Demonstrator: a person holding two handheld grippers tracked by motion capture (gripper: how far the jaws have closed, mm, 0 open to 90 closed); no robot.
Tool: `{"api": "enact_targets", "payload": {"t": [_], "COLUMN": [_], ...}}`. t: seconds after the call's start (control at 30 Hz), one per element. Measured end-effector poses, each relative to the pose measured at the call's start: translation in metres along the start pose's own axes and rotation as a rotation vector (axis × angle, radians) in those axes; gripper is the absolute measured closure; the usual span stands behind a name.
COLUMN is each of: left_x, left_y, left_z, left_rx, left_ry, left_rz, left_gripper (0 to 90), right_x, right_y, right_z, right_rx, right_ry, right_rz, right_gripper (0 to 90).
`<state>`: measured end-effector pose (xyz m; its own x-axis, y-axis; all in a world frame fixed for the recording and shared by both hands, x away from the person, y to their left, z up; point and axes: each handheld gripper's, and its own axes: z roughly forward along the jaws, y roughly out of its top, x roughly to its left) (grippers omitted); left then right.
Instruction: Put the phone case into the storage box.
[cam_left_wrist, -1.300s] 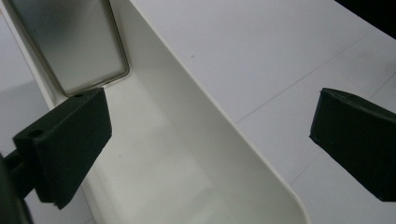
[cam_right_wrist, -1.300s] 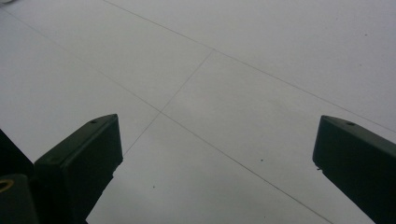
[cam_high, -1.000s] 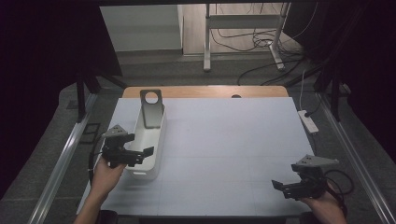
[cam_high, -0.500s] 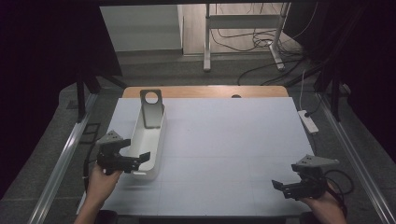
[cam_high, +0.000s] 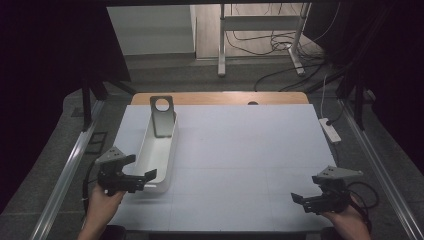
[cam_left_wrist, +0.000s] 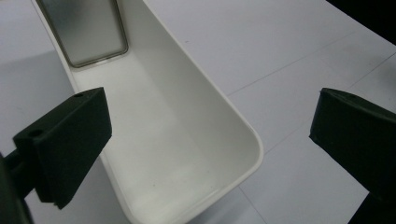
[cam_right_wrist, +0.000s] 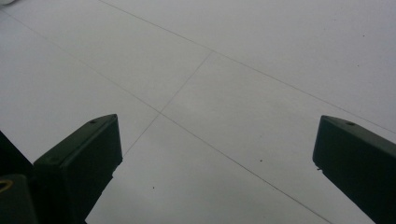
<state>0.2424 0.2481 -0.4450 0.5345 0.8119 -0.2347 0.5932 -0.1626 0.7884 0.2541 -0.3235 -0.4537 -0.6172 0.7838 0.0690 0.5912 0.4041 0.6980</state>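
White tray (cam_high: 159, 150) is now released: left tool (cam_high: 131, 179) has moved back, open; right tool (cam_high: 311, 200) waits open

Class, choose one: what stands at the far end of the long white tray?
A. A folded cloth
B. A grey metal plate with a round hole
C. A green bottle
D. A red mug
B: the grey metal plate leans in the white tray, hole uppermost.

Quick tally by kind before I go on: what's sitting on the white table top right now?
Long white plastic tray: 1
Grey metal plate with a round hole, leaning in the tray's far end: 1
Total: 2
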Motion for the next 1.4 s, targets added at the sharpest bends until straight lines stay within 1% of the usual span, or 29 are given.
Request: {"api": "enact_targets", "payload": {"t": [0.5, 0.73, 0.9, 0.93, 1.03, 1.13, 1.2, 1.3, 1.4], "left_x": [-0.003, -0.005, -0.006, -0.008, -0.009, -0.012, -0.014, -0.015, -0.016], "left_y": [-0.013, -0.021, -0.027, -0.029, -0.031, -0.034, -0.036, -0.039, -0.041], "left_z": [-0.011, -0.015, -0.016, -0.016, -0.016, -0.015, -0.014, -0.014, -0.014], "left_rx": [-0.002, 0.015, 0.018, 0.021, 0.017, 0.029, 0.036, 0.044, 0.052], "left_ry": [0.019, 0.027, 0.022, 0.020, -0.003, 0.007, 0.014, 0.005, 0.012], "left_rz": [-0.004, 0.009, 0.003, 0.006, 0.011, 0.027, 0.030, 0.033, 0.038], "left_gripper": [0.0, 0.0, 0.0, 0.0, 0.0, 0.0, 0.0, 0.0, 0.0], "right_x": [0.000, 0.000, 0.000, 0.000, 0.000, 0.000, 0.000, 0.000, 0.000], "right_y": [0.000, 0.000, 0.000, 0.000, 0.000, 0.000, 0.000, 0.000, 0.000], "right_z": [0.000, 0.000, 0.000, 0.001, 0.001, 0.000, 0.001, 0.001, 0.001], "right_rx": [0.005, 0.005, 0.004, 0.005, 0.004, 0.004, 0.004, 0.005, 0.006], "right_ry": [0.002, 0.001, 0.001, 0.001, 0.000, 0.001, 0.001, 0.001, 0.001], "right_rz": [0.003, 0.001, 0.003, 0.003, 0.001, 0.002, 0.001, 0.002, 0.001], "right_gripper": [1.7, 1.7, 1.7, 1.7, 1.7, 1.7, 1.7, 1.7, 1.7]}}
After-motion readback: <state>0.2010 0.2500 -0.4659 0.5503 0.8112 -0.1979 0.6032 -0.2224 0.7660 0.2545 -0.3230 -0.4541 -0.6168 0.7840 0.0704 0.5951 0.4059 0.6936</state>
